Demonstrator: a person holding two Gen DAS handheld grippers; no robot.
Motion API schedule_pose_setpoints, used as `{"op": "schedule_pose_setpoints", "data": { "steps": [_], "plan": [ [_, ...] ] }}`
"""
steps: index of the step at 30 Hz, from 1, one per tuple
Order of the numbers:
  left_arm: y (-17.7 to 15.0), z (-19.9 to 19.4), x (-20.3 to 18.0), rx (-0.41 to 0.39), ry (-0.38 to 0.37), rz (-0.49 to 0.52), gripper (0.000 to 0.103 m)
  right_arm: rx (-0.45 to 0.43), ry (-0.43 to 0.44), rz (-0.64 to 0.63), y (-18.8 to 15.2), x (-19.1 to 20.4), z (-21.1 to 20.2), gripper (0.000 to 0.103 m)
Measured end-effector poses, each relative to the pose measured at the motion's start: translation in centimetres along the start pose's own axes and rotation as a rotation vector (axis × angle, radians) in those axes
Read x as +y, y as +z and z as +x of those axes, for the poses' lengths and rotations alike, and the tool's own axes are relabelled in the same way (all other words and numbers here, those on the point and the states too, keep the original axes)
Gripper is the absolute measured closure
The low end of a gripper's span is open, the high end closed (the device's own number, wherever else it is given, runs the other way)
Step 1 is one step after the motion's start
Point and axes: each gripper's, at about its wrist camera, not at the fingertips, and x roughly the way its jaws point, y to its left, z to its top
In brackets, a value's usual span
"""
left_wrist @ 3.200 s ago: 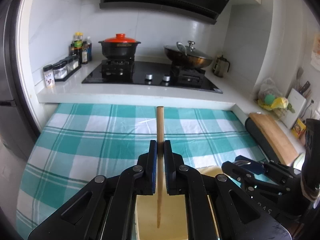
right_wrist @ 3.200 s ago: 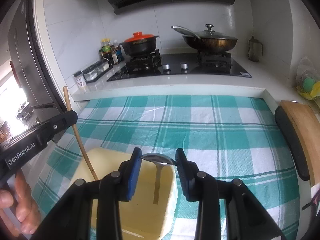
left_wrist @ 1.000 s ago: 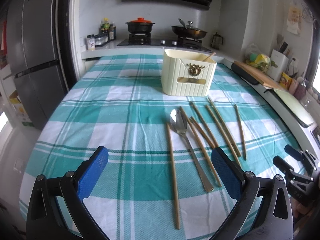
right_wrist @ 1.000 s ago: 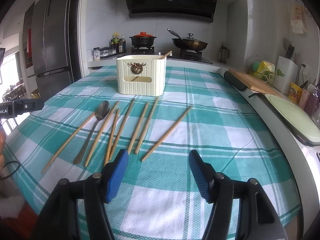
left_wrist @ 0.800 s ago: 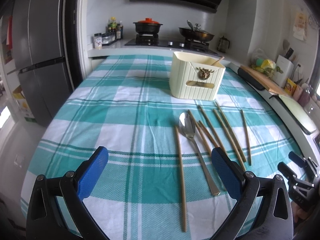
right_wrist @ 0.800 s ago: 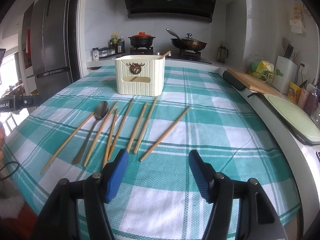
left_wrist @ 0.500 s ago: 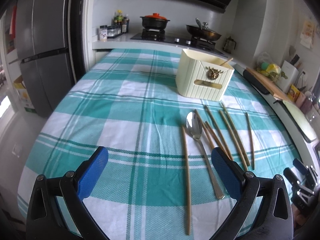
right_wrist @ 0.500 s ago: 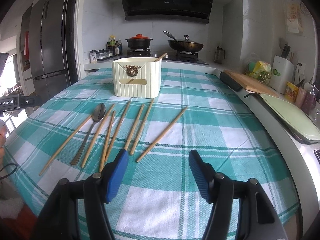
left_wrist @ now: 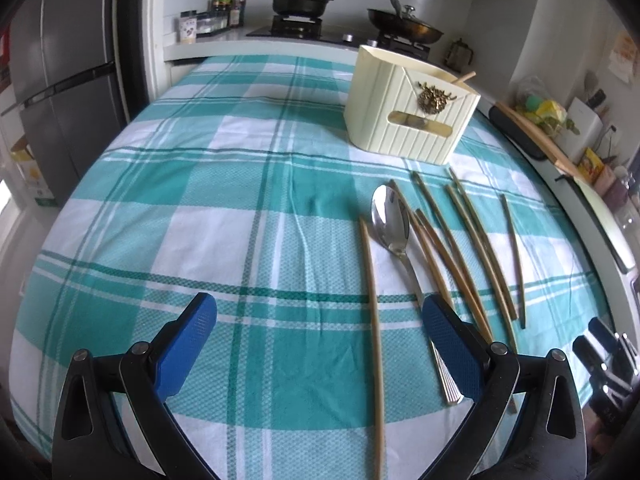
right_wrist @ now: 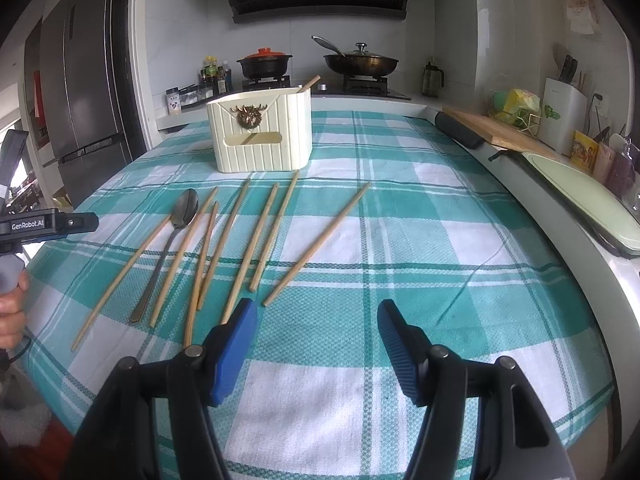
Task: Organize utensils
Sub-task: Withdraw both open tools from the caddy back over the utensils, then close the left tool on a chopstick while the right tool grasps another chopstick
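Note:
A cream utensil holder (left_wrist: 408, 116) stands on the teal checked cloth, with one chopstick tip (left_wrist: 466, 77) sticking out; it also shows in the right wrist view (right_wrist: 262, 134). In front of it lie several wooden chopsticks (left_wrist: 464, 248) and a metal spoon (left_wrist: 394, 228); the right wrist view shows the chopsticks (right_wrist: 256, 236) and the spoon (right_wrist: 176, 224) too. My left gripper (left_wrist: 320, 344) is open and empty above the near edge, left of the nearest chopstick (left_wrist: 374, 320). My right gripper (right_wrist: 316, 344) is open and empty, just right of the chopstick ends.
A stove with a red-lidded pot (right_wrist: 264, 62) and a pan (right_wrist: 360, 62) is behind the table. A fridge (right_wrist: 76, 92) stands at left. A cutting board (right_wrist: 500, 132) and a green tray (right_wrist: 580, 184) lie on the counter at right.
Both grippers have let go of their utensils, opened and pulled back from the holder. In the last second the left gripper drifted left and lower; the right barely moved.

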Motion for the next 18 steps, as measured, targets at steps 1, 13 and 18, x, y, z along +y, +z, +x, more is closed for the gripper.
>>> {"op": "schedule_pose_setpoints", "data": {
  "steps": [1,13,18],
  "plan": [
    [0.1,0.6,-0.4,0.009,0.007,0.014,0.001,0.006,0.003,0.010,0.1,-0.2,0.1,0.039],
    [0.7,6.3,-2.8,0.107,0.168,0.179,0.001,0.192,0.073,0.098,6.4,-2.9,8.8,0.039],
    [0.3,6.4,-2.6,0.112,0.192,0.181,0.001,0.270,0.032,0.029,7.8,-1.4,13.8,0.039]
  ]
}}
